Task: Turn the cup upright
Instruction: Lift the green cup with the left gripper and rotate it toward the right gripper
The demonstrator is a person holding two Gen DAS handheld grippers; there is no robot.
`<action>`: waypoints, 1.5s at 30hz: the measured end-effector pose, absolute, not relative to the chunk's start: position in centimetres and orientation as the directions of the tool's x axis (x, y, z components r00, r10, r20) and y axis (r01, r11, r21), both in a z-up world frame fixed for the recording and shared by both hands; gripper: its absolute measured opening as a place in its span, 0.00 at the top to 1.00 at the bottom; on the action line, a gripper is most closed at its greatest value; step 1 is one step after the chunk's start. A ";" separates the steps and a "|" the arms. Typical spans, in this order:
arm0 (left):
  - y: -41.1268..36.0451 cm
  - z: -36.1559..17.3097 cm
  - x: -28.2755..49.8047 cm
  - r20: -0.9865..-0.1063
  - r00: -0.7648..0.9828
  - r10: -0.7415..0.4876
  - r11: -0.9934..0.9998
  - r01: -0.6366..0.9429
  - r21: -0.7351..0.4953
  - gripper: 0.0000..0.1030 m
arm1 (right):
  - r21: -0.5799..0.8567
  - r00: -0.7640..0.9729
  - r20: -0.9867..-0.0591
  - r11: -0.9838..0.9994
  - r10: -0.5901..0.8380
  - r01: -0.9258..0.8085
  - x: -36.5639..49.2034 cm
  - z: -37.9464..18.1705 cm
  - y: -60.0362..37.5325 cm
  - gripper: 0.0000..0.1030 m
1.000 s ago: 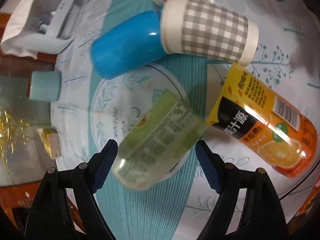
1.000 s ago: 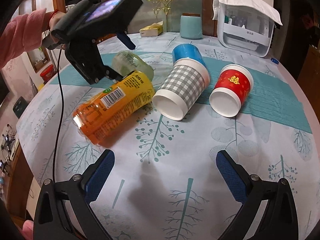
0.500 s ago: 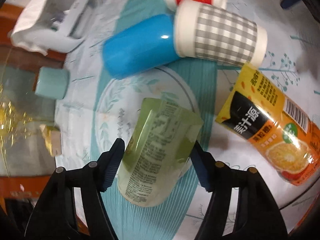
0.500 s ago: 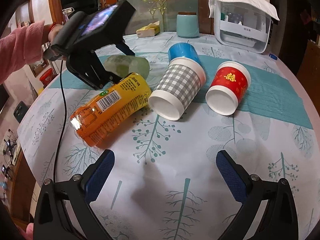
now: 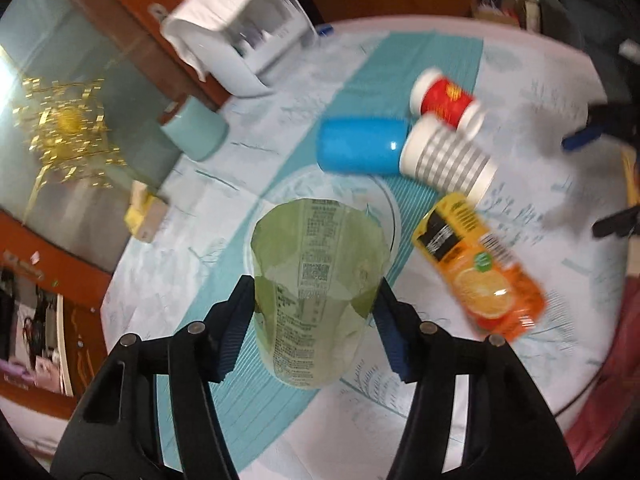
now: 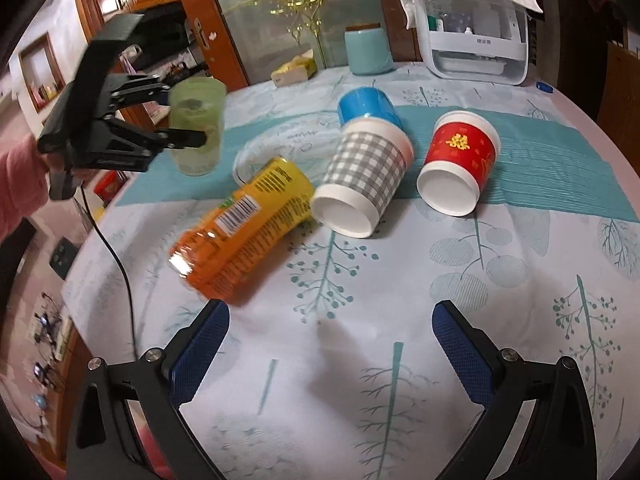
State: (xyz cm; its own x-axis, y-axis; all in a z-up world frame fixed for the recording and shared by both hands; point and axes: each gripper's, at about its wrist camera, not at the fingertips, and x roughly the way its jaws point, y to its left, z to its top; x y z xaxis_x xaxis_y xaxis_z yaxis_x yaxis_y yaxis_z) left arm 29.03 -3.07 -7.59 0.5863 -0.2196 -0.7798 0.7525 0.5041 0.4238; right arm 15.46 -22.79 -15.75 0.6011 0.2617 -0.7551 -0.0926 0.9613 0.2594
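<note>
My left gripper [image 5: 314, 300] is shut on a translucent green cup [image 5: 316, 292] and holds it in the air above the table, close to upright. In the right wrist view the green cup [image 6: 196, 128] hangs at the left in that gripper [image 6: 180, 120]. An orange cup [image 6: 244, 228], a grey checked cup [image 6: 366, 184], a red cup [image 6: 460, 168] and a blue cup [image 6: 366, 106] lie on their sides. My right gripper [image 6: 332, 344] is open and empty, low over the near tablecloth.
A round table with a white and teal tree-print cloth [image 6: 400, 300]. At the far edge stand a teal canister [image 6: 368, 52], a white appliance [image 6: 476, 44] under a cloth, and a yellow tissue box [image 6: 294, 72]. A black cable [image 6: 116, 264] hangs at the left.
My left gripper closed on the green cup, lifted it off the table and turned it from lying on its side toward upright. The right gripper barely moved.
</note>
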 end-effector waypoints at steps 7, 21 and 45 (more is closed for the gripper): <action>-4.9 -2.4 19.9 -0.827 0.523 -0.205 0.489 0.787 0.376 0.46 | 0.351 0.591 -0.747 0.936 0.304 -0.037 12.7 -14.3 -23.2 0.00; -7.7 -5.4 7.7 -0.930 0.317 -0.185 0.715 0.693 0.094 0.46 | 0.445 0.594 -0.738 0.893 0.321 0.070 4.8 -12.0 -27.2 0.00; -6.0 -15.7 16.0 -0.884 0.162 -0.439 0.887 0.237 -0.397 0.46 | 0.565 0.609 -0.716 0.796 0.341 0.218 4.8 -14.4 -28.4 0.00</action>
